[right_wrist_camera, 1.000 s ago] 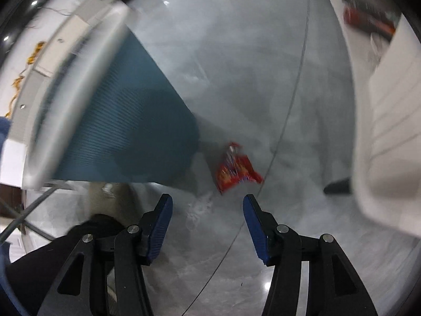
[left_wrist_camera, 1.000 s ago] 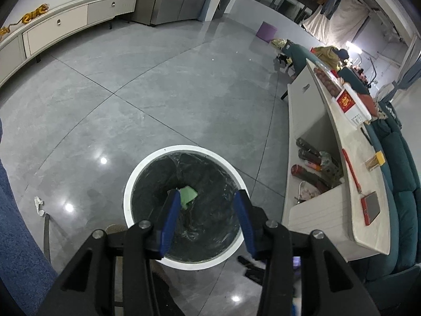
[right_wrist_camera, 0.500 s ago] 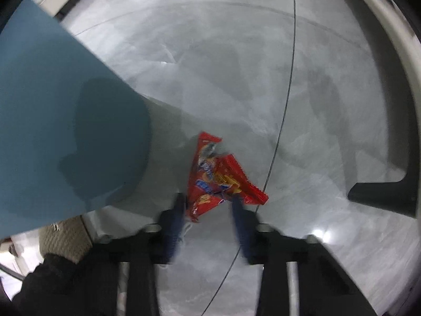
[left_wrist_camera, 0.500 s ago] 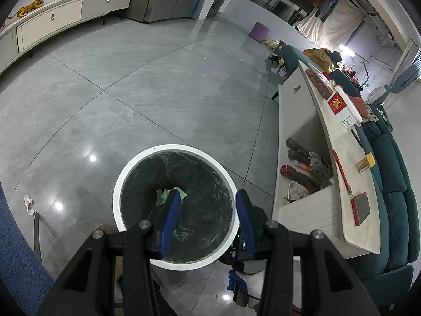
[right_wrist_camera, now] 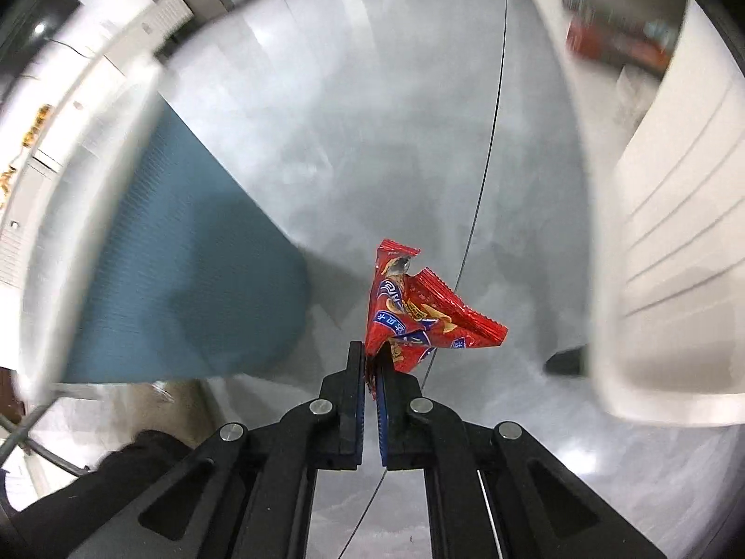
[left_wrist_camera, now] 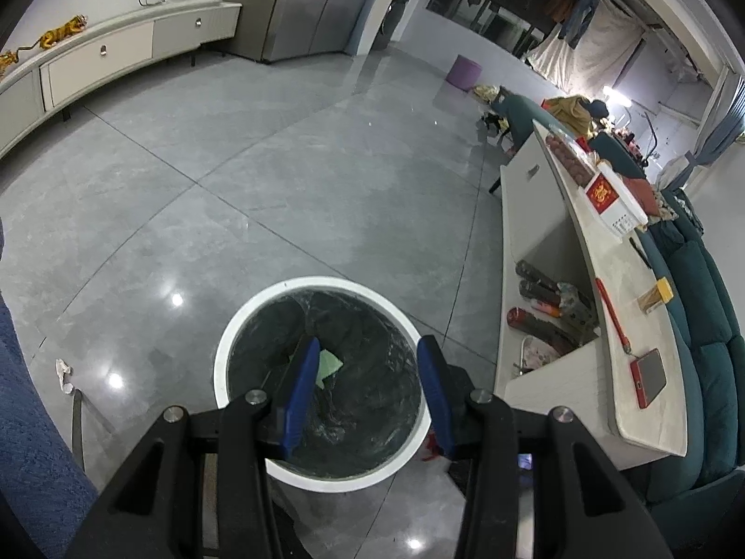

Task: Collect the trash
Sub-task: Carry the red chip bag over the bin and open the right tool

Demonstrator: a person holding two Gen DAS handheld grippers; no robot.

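Note:
My right gripper (right_wrist_camera: 371,355) is shut on a red snack wrapper (right_wrist_camera: 419,312) and holds it above the grey floor. The white-rimmed trash bin (left_wrist_camera: 260,326) with a black liner sits on the floor in the left wrist view. A green scrap (left_wrist_camera: 329,364) lies inside it. My left gripper (left_wrist_camera: 368,363) is open and empty, held over the bin's mouth. A bit of red shows beside the bin's right rim (left_wrist_camera: 430,449).
A white low table (left_wrist_camera: 600,289) with a phone, boxes and tools stands to the right, with a teal sofa (left_wrist_camera: 698,326) behind it. A white scrap (left_wrist_camera: 64,372) lies on the floor at left. A teal bin wall (right_wrist_camera: 177,279) is left of the wrapper.
My right gripper dropped to the red wrapper on the floor, closed on it and lifted it. My left gripper stayed open over the bin, shifting slightly.

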